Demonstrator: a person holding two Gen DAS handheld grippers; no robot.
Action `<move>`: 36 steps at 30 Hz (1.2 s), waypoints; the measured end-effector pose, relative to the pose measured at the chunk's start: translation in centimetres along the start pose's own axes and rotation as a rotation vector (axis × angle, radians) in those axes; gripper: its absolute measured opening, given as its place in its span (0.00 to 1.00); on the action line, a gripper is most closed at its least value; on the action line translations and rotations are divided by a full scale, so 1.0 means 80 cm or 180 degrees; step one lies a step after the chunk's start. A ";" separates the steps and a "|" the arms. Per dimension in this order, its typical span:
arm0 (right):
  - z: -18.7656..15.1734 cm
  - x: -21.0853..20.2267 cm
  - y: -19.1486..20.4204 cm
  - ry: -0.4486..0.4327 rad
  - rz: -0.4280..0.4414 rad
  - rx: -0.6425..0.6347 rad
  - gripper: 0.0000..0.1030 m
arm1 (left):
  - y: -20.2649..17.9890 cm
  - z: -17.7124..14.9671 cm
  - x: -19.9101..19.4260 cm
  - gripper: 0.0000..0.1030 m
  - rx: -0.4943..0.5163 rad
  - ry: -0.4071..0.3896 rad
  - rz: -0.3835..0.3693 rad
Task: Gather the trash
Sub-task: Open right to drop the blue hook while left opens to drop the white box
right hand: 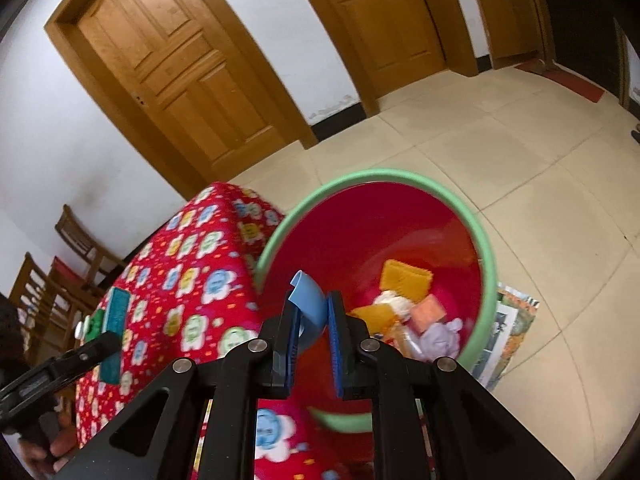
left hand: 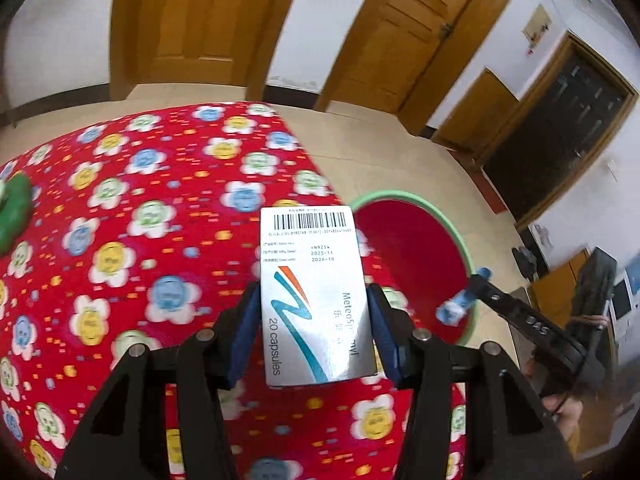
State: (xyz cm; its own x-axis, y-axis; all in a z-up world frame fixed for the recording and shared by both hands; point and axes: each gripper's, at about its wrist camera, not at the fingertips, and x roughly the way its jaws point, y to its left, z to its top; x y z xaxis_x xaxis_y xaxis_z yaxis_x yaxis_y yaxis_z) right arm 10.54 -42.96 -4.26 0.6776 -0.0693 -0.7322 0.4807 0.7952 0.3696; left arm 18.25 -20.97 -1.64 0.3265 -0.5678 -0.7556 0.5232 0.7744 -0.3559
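My left gripper (left hand: 314, 312) is shut on a silver capsule box (left hand: 314, 296) with a barcode, held above the red flowered tablecloth (left hand: 140, 240). My right gripper (right hand: 312, 320) is shut on a curled blue plastic piece (right hand: 308, 300) and holds it over the near rim of the red bin with a green rim (right hand: 486, 248). The bin holds orange, pink and white scraps (right hand: 404, 304). In the left wrist view the bin (left hand: 400, 240) stands on the floor right of the table, with the right gripper and its blue piece (left hand: 460, 308) over it.
A green object (left hand: 14, 208) lies at the table's left edge. A teal box and a green item (right hand: 114, 316) lie on the table's far side. Printed papers (right hand: 508, 332) lie on the tiled floor beside the bin. Wooden chairs (right hand: 60, 272) and doors stand behind.
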 end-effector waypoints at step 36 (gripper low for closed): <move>0.009 -0.039 -0.066 -0.0203 0.0022 0.0162 0.28 | -0.122 -0.003 0.071 0.55 0.0515 0.0196 -0.0132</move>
State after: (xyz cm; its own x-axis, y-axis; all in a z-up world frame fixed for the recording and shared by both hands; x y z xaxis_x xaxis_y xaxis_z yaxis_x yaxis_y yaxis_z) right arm 6.30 -47.34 -3.52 0.7143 -0.1033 -0.6921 0.5024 0.7642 0.4044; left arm 14.79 -31.68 -2.59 0.2558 -0.5764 -0.7761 0.6568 0.6927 -0.2980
